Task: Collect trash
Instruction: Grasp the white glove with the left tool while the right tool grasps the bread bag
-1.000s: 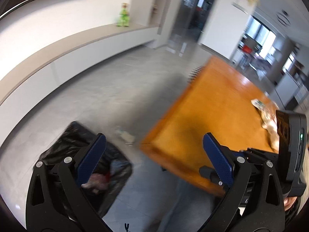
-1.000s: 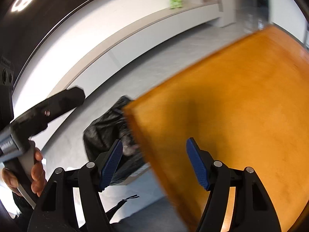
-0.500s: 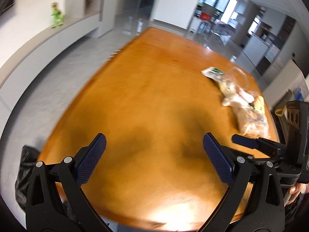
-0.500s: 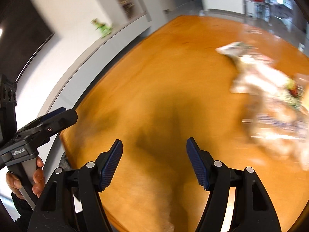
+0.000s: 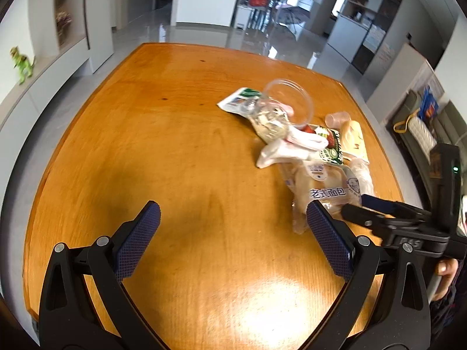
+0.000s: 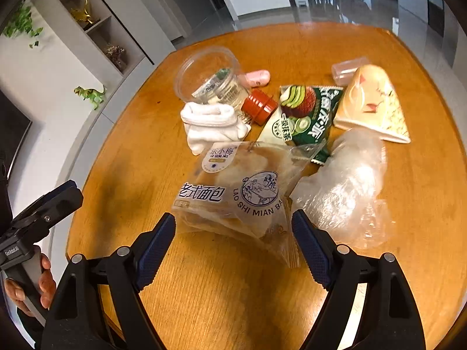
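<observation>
Orange wooden table [image 6: 204, 291]: clear printed bread bag [image 6: 242, 192] dead ahead of right gripper [image 6: 233, 242], jaws opening, empty; left gripper [image 5: 233, 233] spread, farther.

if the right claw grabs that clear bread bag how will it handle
The bread bag looks thin and crinkly, so it will probably flop and sag. It seems light for its size. Its glossy film may slip unless the opening right claw pinches a fold.

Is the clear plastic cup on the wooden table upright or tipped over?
Tipped over. The clear plastic cup lies on its side on the wooden table, its round open mouth facing sideways.
</observation>
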`<state>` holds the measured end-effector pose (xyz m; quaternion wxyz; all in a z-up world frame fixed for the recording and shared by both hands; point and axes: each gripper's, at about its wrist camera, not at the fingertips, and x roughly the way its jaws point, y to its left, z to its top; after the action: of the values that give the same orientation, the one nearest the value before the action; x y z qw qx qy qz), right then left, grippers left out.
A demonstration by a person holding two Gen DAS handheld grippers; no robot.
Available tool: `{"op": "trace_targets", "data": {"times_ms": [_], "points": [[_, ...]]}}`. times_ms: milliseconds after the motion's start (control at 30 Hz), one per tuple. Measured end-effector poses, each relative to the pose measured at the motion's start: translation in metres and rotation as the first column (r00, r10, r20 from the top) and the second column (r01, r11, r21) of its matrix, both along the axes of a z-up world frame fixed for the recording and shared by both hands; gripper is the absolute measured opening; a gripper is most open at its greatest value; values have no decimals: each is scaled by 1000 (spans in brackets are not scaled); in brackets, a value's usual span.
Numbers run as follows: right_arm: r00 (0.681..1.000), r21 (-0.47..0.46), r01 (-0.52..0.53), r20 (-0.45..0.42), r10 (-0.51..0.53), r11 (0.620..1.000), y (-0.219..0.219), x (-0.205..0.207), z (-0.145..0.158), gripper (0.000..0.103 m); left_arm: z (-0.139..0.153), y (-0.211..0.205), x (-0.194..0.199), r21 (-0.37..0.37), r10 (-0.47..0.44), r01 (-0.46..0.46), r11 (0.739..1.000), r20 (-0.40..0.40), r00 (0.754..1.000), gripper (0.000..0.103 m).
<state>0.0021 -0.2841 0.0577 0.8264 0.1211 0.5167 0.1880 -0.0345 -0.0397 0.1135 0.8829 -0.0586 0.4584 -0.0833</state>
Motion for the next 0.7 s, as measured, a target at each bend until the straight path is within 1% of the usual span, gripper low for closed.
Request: {"op": "trace_targets", "data": {"times_ms": [100,133,167,200,233,333,433,500,600,667,700], "points": [[1000,18,-14,-18,14,1000,5,6,-10,82,-2,-12,16,10,-25,25,1000,-18,1000,97],[1000,24,-16,-8,16,1000,6,8,-12,82,-4,-15,23,10,-27,27,1000,-29,999,97],[1000,37,-20,1,20,999,5,8,-13,77,-6,-19,29,11,-28,29,1000,-38,999,97],[1000,40,-20,3,20,999,4,7,-14,61,-9,-24,39,10,-32,33,999,-53,998,97],[1000,37,-18,2,18,999,3,5,-14,55,-11,-27,44,10,-37,37,999,-60,998,97],[1000,48,-13,10,12,999,-4,0,-14,48,-22,-44,64,17,-61,63,998,-87,994,97],[1000,67,-14,5,14,998,-9,-5,-14,46,-35,-62,82,48,-94,99,994,-109,990,97],[1000,71,-23,3,23,997,-10,-7,-15,46,-44,-71,96,53,-100,108,993,-133,986,97],[999,75,-41,0,41,996,-12,-11,-15,46,-55,-79,108,46,-105,114,992,-158,982,97],[999,76,-46,-1,46,996,-12,-13,-15,46,-63,-84,113,57,-114,125,991,-166,980,97],[999,76,-47,-1,47,996,-12,-14,-15,46,-66,-87,114,86,-117,132,988,-160,980,85]]}}
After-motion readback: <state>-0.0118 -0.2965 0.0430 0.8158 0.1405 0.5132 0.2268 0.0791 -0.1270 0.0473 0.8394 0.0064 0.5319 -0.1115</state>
